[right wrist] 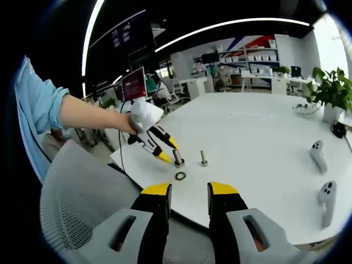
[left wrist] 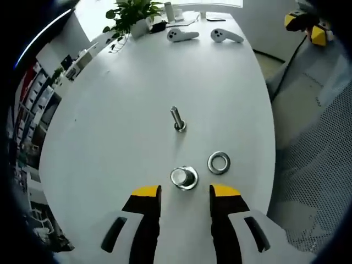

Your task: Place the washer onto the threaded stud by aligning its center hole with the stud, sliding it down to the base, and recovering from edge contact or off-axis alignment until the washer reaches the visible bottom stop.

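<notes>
A flat steel washer (left wrist: 219,163) lies on the white table (left wrist: 121,137), just right of a short stud with a broad round base (left wrist: 184,177). A second, taller bolt (left wrist: 177,118) stands upright farther out. My left gripper (left wrist: 185,192) is open, its yellow tips a little short of the short stud and nothing between them. In the right gripper view a gloved hand holds that left gripper (right wrist: 169,151) close to the short stud (right wrist: 177,158), with the bolt (right wrist: 203,158) beside it and the washer (right wrist: 180,176) nearer me. My right gripper (right wrist: 190,190) hangs open off the table edge, holding nothing.
Two white controllers (left wrist: 181,36) (left wrist: 225,36) and a potted plant (left wrist: 132,16) sit at the table's far end. A grey mesh chair (right wrist: 82,209) stands below the near table edge. The controllers (right wrist: 318,155) lie to the right in the right gripper view.
</notes>
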Tool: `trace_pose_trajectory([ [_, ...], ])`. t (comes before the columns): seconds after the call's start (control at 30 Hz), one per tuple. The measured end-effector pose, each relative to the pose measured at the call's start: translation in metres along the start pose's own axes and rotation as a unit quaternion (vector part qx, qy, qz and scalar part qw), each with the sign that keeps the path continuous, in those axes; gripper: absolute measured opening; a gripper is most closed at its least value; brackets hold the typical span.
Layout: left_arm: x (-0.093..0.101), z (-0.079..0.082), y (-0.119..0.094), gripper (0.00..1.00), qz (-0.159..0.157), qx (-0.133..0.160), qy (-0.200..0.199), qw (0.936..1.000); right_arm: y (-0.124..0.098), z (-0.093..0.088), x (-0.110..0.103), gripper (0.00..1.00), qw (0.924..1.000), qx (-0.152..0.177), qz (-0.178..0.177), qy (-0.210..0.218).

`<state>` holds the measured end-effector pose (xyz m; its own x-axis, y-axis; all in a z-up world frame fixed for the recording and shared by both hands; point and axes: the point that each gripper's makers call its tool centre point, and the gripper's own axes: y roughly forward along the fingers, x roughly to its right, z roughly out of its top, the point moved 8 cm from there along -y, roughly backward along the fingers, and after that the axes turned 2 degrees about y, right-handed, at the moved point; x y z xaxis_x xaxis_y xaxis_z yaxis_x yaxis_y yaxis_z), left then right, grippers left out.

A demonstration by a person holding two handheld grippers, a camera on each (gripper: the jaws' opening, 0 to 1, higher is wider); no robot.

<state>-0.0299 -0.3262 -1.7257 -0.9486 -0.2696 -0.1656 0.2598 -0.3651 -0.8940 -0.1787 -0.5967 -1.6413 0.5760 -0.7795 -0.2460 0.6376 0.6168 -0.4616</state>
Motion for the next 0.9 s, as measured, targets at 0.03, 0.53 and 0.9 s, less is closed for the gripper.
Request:
trace_pose_trajectory([
  [0.03, 0.001, -0.002, -0.003, 0.40, 0.004, 0.002, -0.007, 1.0000, 0.000, 0.000, 0.000, 0.28, 1.0000, 0.000, 0.000, 0.000],
  [0.53, 0.045, -0.027, -0.044, 0.40, 0.007, 0.001, -0.033, 0.9994, 0.000, 0.000, -0.001, 0.28, 1.0000, 0.002, 0.005, 0.000],
  [0.9, 0.059, -0.042, -0.061, 0.40, 0.023, -0.007, -0.044, 0.9988, -0.001, 0.000, -0.001, 0.28, 1.0000, 0.004, 0.006, 0.006],
])
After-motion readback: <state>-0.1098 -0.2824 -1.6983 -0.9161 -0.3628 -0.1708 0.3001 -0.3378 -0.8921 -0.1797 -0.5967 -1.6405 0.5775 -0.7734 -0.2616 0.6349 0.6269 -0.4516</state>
